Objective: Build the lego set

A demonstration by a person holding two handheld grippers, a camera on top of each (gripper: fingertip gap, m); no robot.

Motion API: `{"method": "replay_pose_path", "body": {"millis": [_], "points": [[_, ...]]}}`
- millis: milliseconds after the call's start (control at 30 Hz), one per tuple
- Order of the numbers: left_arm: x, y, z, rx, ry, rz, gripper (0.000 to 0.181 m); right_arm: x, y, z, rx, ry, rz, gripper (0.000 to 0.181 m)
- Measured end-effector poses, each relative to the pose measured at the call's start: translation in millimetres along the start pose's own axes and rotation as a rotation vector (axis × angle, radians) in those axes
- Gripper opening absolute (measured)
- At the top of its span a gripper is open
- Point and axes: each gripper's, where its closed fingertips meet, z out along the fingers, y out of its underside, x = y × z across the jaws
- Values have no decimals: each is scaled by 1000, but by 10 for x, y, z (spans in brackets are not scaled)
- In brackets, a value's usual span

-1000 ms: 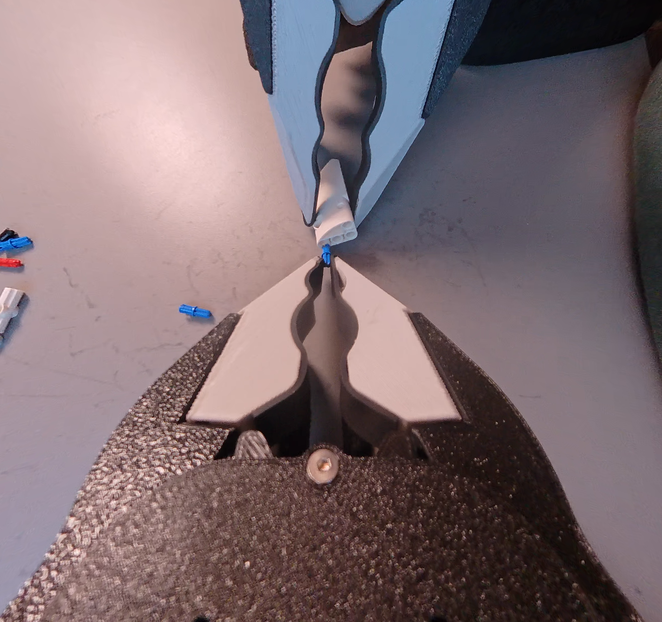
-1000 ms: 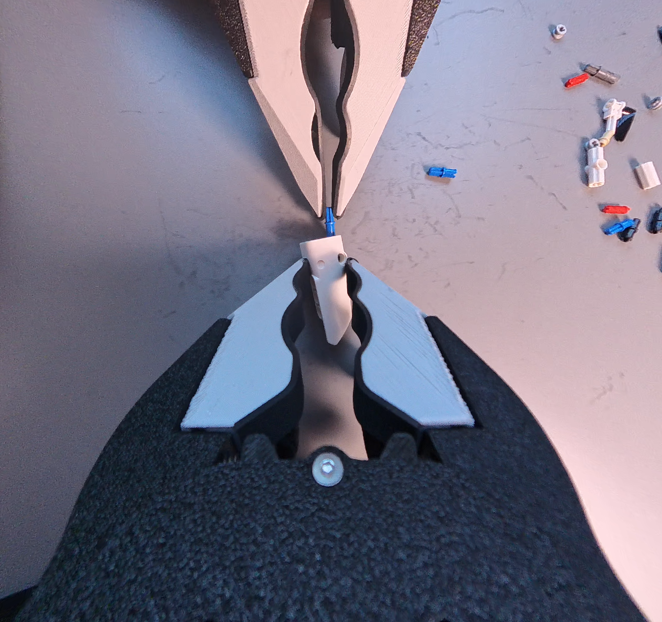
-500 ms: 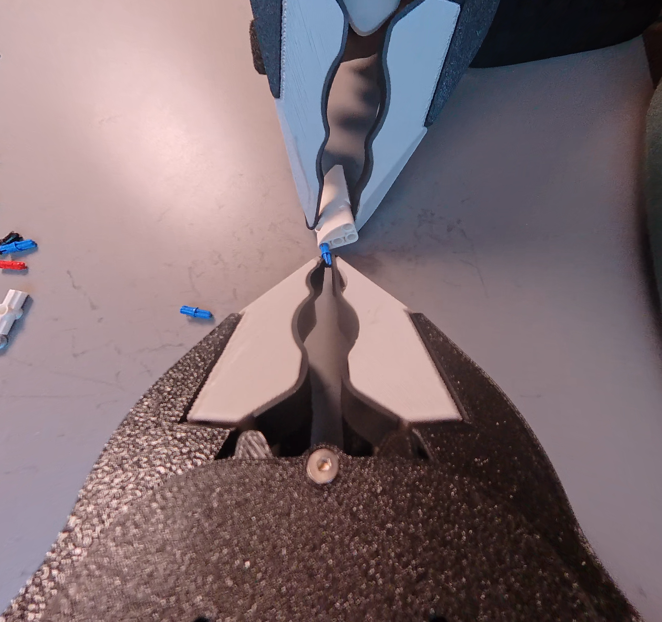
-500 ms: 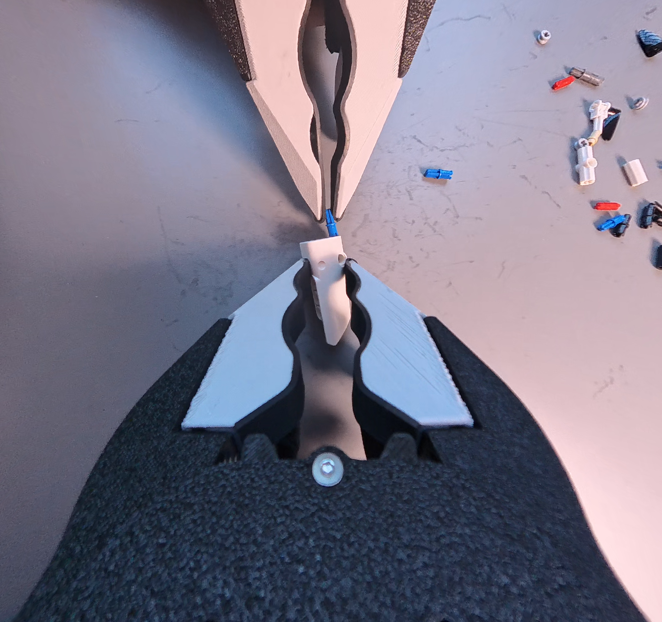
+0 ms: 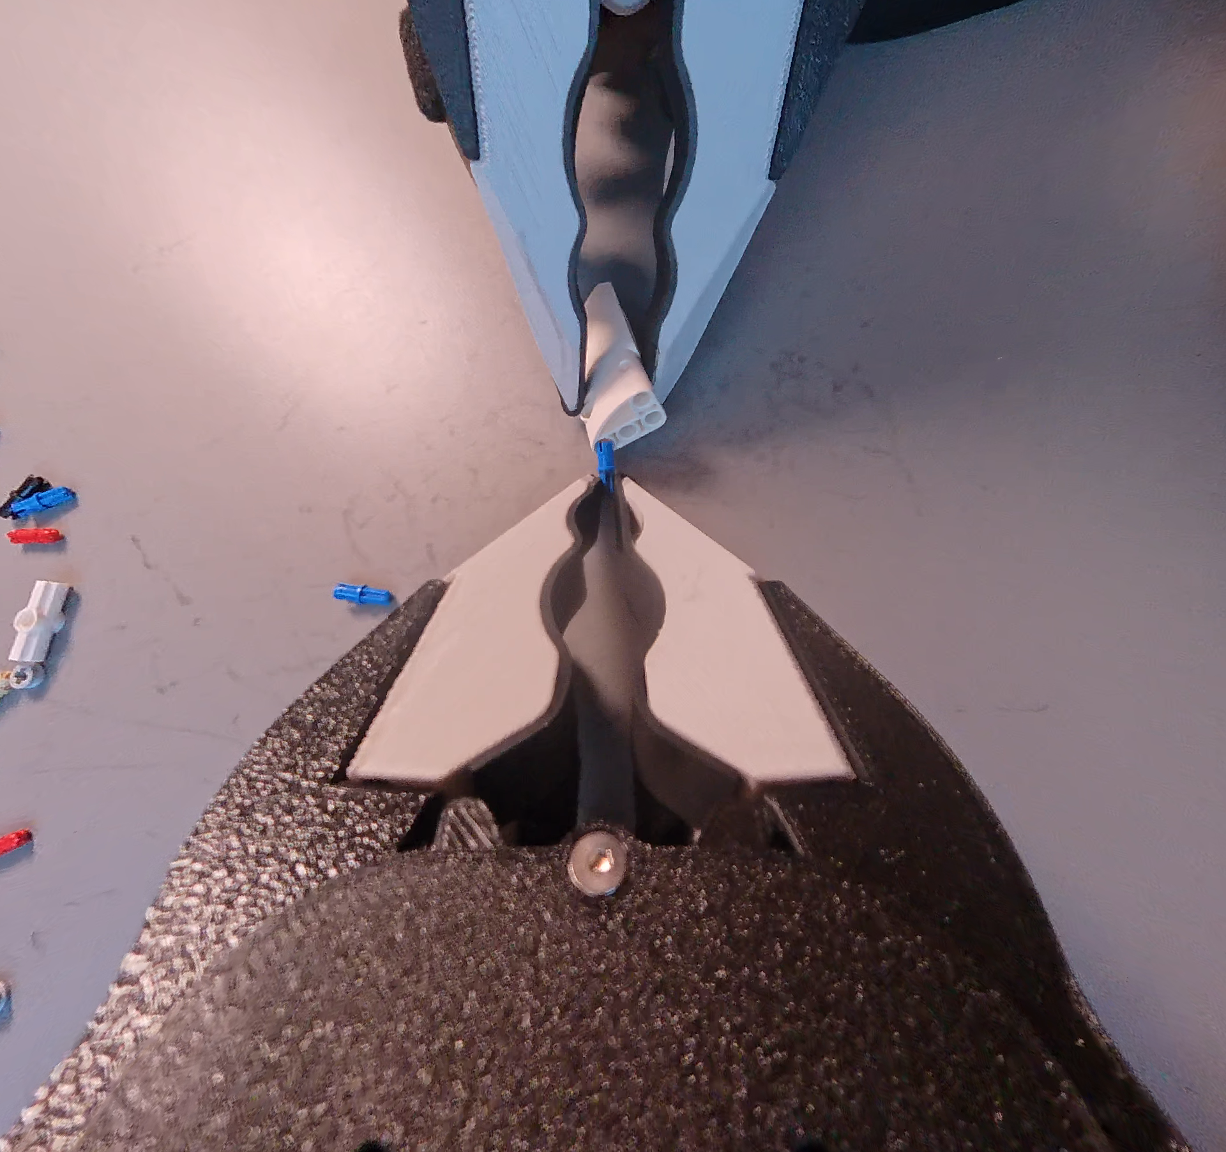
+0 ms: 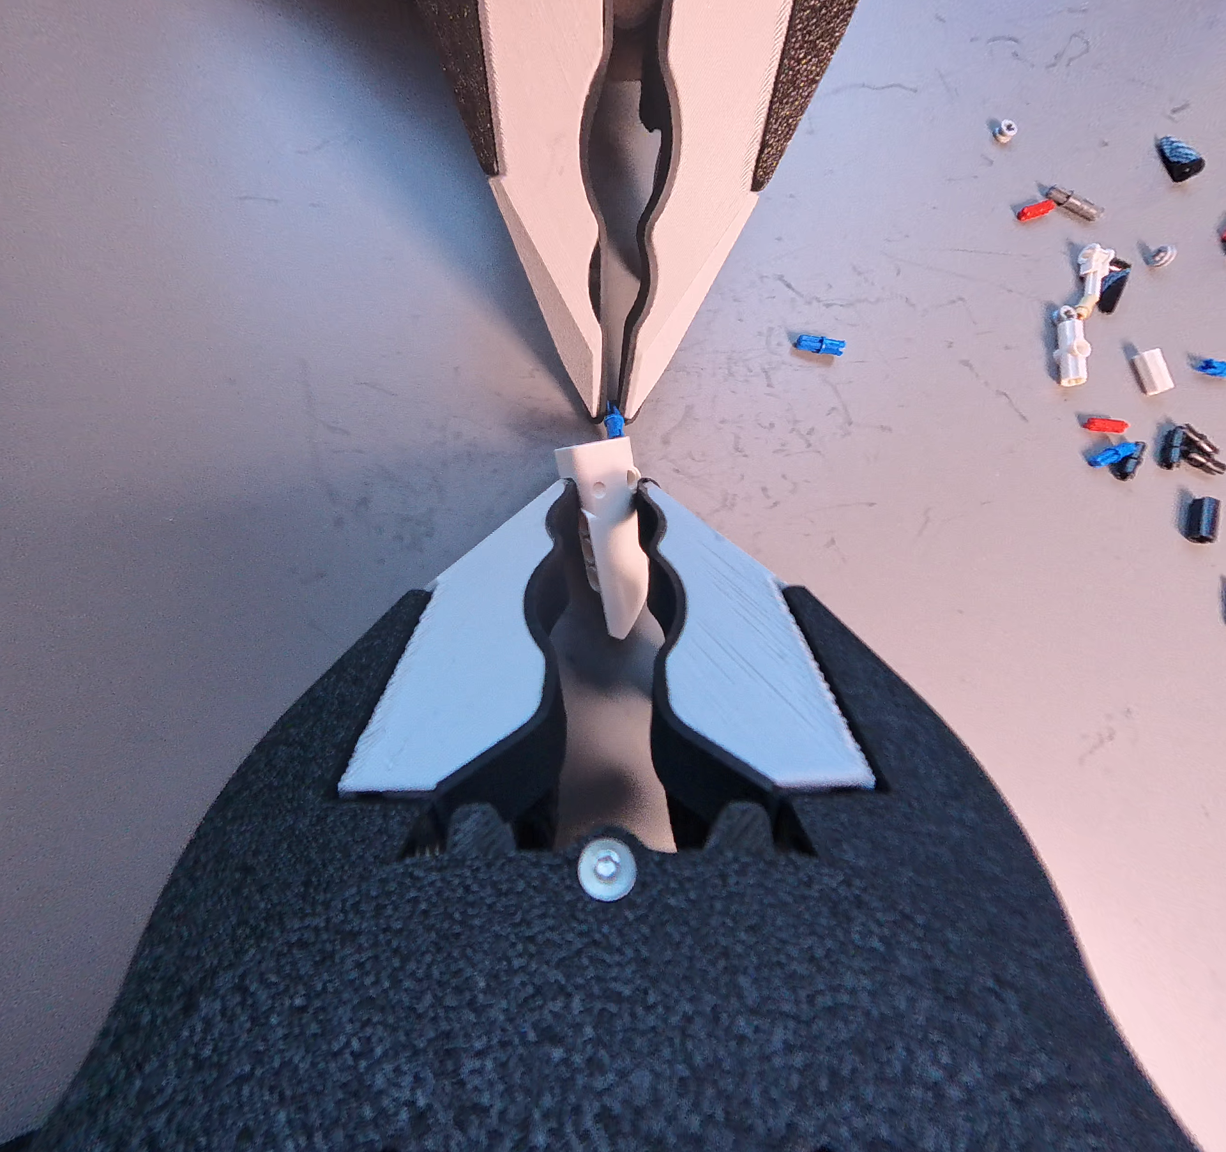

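Left wrist view shows left gripper (image 5: 605, 490) fingers pinching a blue pin (image 5: 604, 458) at the hole of the white panel piece (image 5: 620, 390) pinched by right gripper (image 6: 600, 480) fingers, so pushing it straight in seems next.

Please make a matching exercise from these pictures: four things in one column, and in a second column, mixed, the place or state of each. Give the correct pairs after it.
Things
1. blue pin
2. white curved piece
3. loose blue pin
4. red pin

Places or states
A. lies alone on the table, apart from the cluster of parts
B. held at the tips of the left gripper
C. lies in the cluster of small parts
D. clamped in the right gripper

Pairs: 1-B, 2-D, 3-A, 4-C
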Motion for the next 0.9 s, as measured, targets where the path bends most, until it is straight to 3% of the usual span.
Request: {"method": "replay_pose_path", "body": {"millis": [200, 533, 767, 900], "points": [[26, -13, -17, -11, 31, -86, 2, -6, -2, -7, -93, 75, -64, 15], [73, -2, -65, -128, 216, -332, 3, 8, -30, 3, -175, 158, -173, 14], [59, 15, -86, -222, 334, -497, 3, 36, -55, 20, -196, 229, -235, 13], [39, 8, -85, -210, 387, -580, 3, 54, -54, 22, -178, 245, -257, 13]]}}
